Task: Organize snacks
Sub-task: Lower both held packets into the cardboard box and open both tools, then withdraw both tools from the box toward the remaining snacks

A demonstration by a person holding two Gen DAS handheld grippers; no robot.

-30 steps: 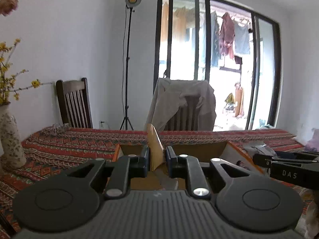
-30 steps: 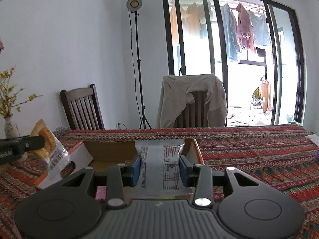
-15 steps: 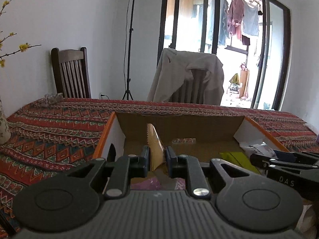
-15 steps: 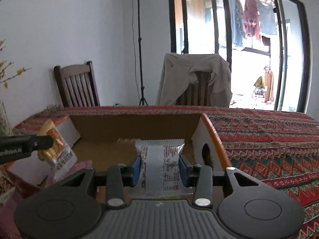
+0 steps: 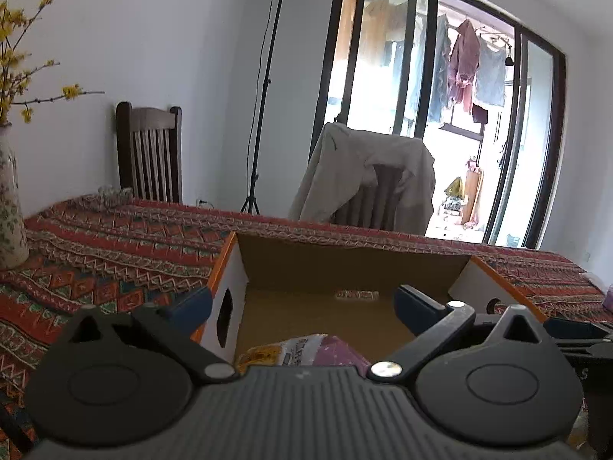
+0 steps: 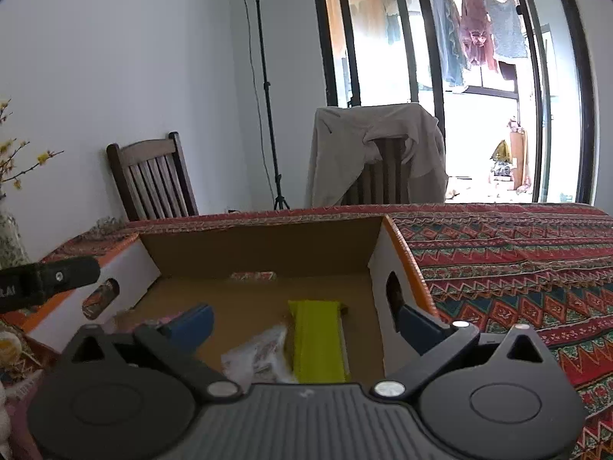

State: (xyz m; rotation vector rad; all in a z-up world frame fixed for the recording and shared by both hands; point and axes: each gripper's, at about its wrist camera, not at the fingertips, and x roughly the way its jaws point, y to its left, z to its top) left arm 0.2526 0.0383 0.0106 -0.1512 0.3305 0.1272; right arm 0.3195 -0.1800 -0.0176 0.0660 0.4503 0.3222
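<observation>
Snacks located inside open cardboard box (image 6: 260,245), below and ahead of both grippers. Yellow-green packet (image 6: 316,339) flat on box floor, directly ahead of right gripper (image 6: 302,318), between its spread fingers in view but not touched by them. Clear-wrapped packet (image 6: 260,356) just left of yellow-green packet, touching it, close under right gripper body. In left wrist view: purple packet (image 5: 337,350) and packet with yellow print (image 5: 276,352) side by side at near edge of box (image 5: 345,264), just under front of left gripper (image 5: 302,303). Small patterned item (image 5: 356,294) flat at far wall of box, well ahead of both grippers; kind cannot be told.

Left gripper: released, jaws having just been opening, now spread wide, nothing between pads. Left finger outside left box wall, right finger over box interior. Right gripper: released, jaws having just been opening, spread wide, nothing gripped. Left finger over box interior, right finger near right box wall with oval handle hole. Tip of left gripper visible at left edge of right wrist view, level with left box wall.

Box resting on worktop (image 6: 517,260) covered with red patterned cloth. Beyond worktop, ahead of grippers: wooden chair (image 6: 153,180) to left, second chair draped with beige jacket (image 6: 379,149) straight ahead, lamp on tall stand (image 6: 264,88) between them. Vase with yellow-flowered branches (image 5: 11,207) on worktop far to left of left gripper. Glass doors with hanging laundry (image 6: 475,38) behind.
</observation>
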